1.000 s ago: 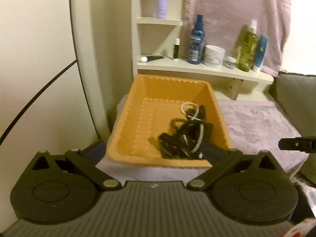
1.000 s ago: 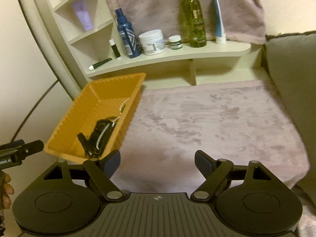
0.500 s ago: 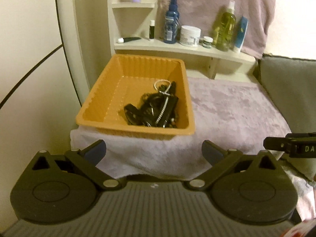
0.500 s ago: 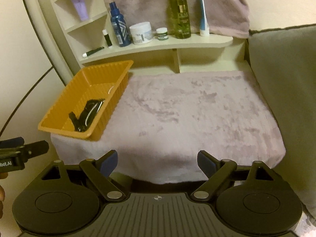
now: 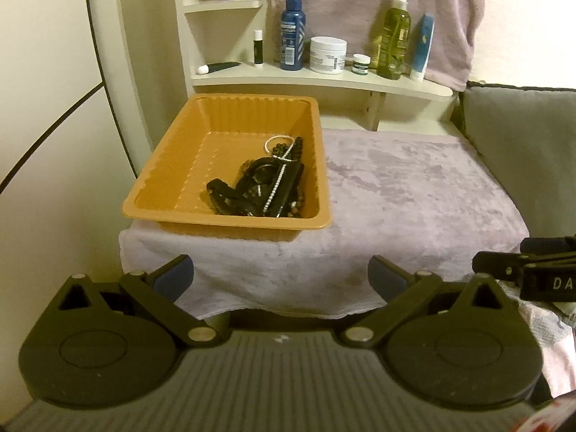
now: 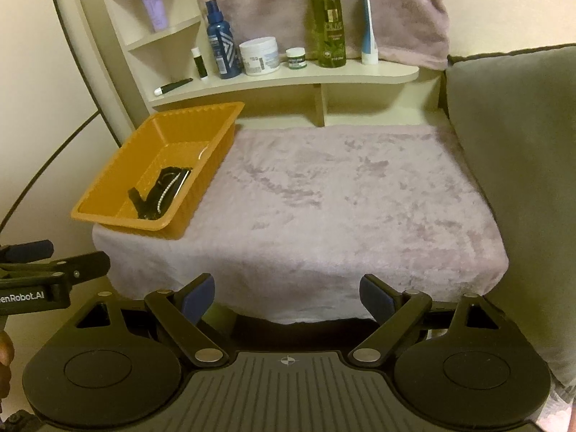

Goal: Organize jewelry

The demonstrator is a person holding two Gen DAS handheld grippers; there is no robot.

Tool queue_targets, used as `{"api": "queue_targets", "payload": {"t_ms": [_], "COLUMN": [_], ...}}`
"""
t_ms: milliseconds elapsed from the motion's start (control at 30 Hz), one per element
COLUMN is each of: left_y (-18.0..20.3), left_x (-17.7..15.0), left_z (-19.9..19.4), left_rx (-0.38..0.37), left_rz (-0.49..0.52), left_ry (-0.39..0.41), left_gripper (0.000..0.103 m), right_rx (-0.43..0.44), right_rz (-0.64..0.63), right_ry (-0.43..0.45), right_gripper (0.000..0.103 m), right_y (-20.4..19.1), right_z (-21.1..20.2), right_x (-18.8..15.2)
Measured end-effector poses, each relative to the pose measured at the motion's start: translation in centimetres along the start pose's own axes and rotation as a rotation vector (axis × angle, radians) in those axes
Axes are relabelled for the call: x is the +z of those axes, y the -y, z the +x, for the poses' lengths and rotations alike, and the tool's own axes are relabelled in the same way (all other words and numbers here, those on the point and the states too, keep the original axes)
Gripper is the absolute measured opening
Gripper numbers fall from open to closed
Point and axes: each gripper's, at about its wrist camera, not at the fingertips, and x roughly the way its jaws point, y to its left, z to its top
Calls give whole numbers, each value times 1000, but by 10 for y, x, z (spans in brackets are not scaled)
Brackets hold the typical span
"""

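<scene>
An orange plastic tray (image 5: pixel 172 165) (image 6: pixel 118 183) stands on the left part of a table under a lilac plush cloth (image 5: pixel 406 194) (image 6: pixel 342 194). In its near right corner lies a tangle of jewelry (image 5: pixel 266 187) (image 6: pixel 162 194): black bead strands, a black strap and a white pearl strand. My left gripper (image 5: pixel 280 273) is open with nothing between its fingers, held short of the table's near edge in front of the tray. My right gripper (image 6: pixel 286 295) is open and holds nothing, short of the cloth's front edge, to the right of the tray. Each gripper's side shows in the other's view.
A cream shelf (image 5: pixel 324 79) (image 6: pixel 288 79) behind the table carries a blue bottle (image 5: pixel 292 32), a white jar (image 5: pixel 327 54), a green spray bottle (image 6: pixel 328 21), small tubes and a little pot. A grey cushion (image 6: pixel 511 144) borders the table's right side. A cream wall lies left.
Both grippers have drawn back from the table, so tray and cloth look smaller and farther. The left gripper, which was close over the tray's near rim, is now in front of the table edge.
</scene>
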Motion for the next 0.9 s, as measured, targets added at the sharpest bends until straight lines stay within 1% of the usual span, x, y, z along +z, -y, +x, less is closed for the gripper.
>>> {"api": "queue_targets", "payload": {"t_ms": [167, 433, 900], "left_y": [7, 18, 20], "left_x": [0, -2, -4], "left_z": [-1, 0, 3], "left_rx": [-13, -23, -23], "left_rz": [10, 35, 35], "left_ry": [-3, -8, -17], "left_gripper": [102, 103, 103], "right_rx": [10, 18, 16], "right_rz": [-2, -4, 5], "right_ry": [9, -2, -4], "right_gripper": [87, 87, 87], "right_y": [0, 2, 4], "right_z": [-4, -3, -2], "right_x": [0, -2, -4]}}
